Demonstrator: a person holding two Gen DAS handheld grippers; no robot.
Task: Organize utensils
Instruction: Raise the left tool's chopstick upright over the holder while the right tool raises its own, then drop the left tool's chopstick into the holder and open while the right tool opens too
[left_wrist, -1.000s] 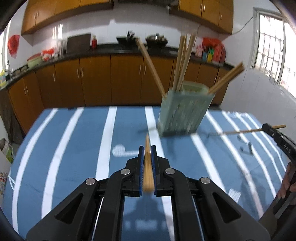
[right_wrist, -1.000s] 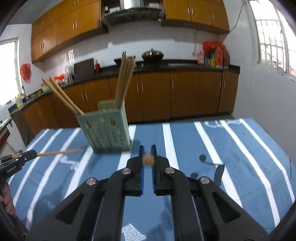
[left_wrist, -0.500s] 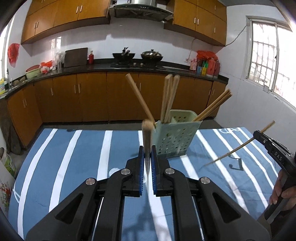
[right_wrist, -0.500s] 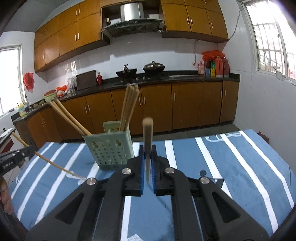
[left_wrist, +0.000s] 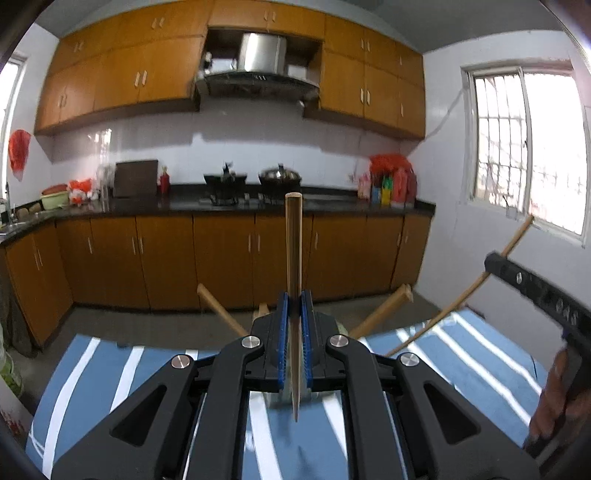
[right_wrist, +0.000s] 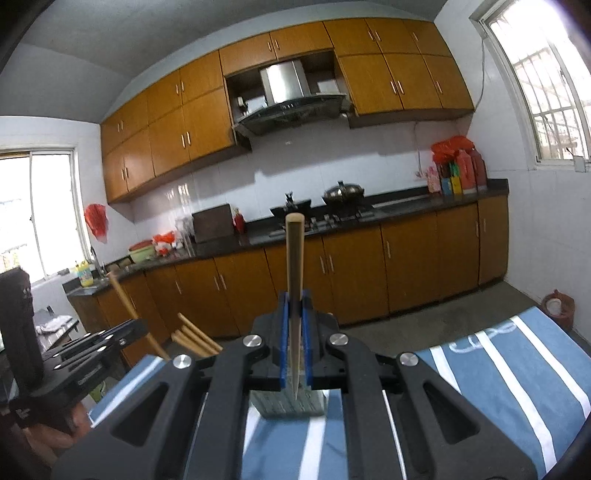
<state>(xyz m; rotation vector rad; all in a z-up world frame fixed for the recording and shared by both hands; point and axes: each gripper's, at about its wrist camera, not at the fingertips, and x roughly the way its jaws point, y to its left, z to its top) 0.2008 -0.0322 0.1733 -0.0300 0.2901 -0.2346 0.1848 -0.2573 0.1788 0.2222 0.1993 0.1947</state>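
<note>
**Both grippers clamped on upright chopsticks**

The left gripper (left_wrist: 294, 317) pinches a chopstick (left_wrist: 294, 251) standing upright at frame centre. The right gripper (right_wrist: 294, 321) grips its own chopstick (right_wrist: 294, 258) likewise. The green holder (right_wrist: 288, 404), low at centre on the blue striped tablecloth (right_wrist: 498, 369), is mostly hidden behind the jaws, chopsticks (left_wrist: 380, 314) leaning out

Table (left_wrist: 480, 354) under a blue cloth (right_wrist: 517, 369) with white stripes, a pale green holder (right_wrist: 288, 404) standing on it (mostly hidden behind the black tool), wooden chopsticks (left_wrist: 380, 314) leaning out of the holder
</note>
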